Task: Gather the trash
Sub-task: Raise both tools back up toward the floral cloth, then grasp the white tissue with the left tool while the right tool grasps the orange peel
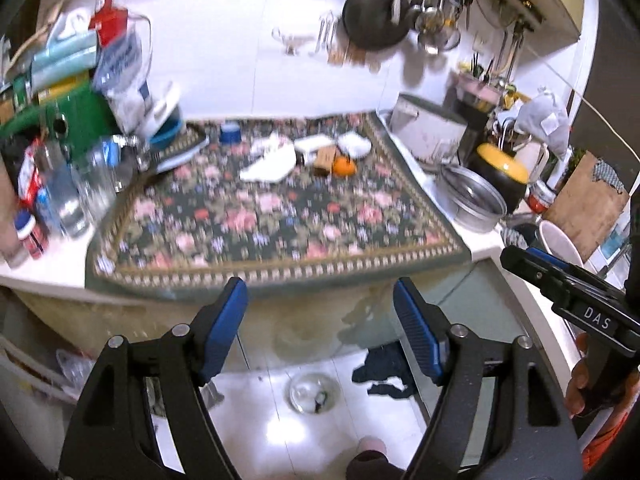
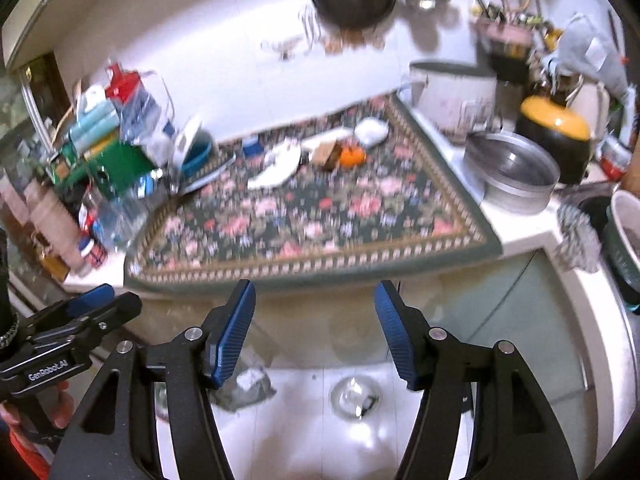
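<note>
We held both grippers, left [image 1: 320, 328] and right [image 2: 316, 328], wide open and empty. The trash [image 1: 268, 162] lay far ahead of our fingers [image 1: 224, 328] on the mat [image 1: 280, 224], beside an orange [image 1: 345, 166]. It looked light, soft and crumpled, so pinching a raised fold seemed best.
</note>
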`<state>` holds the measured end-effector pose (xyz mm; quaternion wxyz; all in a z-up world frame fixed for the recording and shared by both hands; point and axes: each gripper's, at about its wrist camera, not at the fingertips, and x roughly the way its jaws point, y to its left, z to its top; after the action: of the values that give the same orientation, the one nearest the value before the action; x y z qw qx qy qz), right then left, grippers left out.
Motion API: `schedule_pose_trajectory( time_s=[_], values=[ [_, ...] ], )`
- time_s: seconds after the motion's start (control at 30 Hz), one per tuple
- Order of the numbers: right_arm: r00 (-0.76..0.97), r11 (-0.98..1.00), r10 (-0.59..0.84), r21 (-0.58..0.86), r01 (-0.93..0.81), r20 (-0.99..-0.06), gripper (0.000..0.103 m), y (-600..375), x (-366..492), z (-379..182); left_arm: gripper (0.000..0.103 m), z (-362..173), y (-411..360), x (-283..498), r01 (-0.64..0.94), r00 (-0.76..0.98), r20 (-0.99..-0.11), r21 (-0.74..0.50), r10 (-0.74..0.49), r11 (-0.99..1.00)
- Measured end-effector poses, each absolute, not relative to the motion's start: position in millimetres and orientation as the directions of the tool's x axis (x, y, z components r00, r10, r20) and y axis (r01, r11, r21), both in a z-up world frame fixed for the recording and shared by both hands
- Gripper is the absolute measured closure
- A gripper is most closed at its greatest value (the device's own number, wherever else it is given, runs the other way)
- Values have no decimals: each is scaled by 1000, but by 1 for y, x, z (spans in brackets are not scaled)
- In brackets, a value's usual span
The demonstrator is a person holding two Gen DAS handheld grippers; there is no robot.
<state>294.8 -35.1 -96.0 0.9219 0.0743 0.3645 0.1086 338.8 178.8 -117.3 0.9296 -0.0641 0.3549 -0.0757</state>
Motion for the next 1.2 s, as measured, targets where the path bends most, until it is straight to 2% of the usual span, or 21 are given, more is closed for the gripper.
schedule_pose_trajectory(
  time_s=[0.3, 0.5, 0.9, 1.2],
  values=[
    [784, 970, 241, 172, -172, -573, 40, -42, 330, -65, 24, -95, 167, 392, 73, 786, -600, -148, -149, 986],
    [780, 959, 283, 169, -227, -558, 40, -65, 382, -57, 24, -88, 138, 459, 27, 780, -613, -160, -121, 987],
    [684, 917, 386, 175, -359, -619, 40, -107, 501, -66, 24, -98, 115, 553, -146, 752, -659, -163, 2, 976],
    [618, 905, 411, 218, -366, -670, 40, -96, 555, -95, 24, -124, 141, 603, -168, 712, -702, -141, 21, 976]
  ],
)
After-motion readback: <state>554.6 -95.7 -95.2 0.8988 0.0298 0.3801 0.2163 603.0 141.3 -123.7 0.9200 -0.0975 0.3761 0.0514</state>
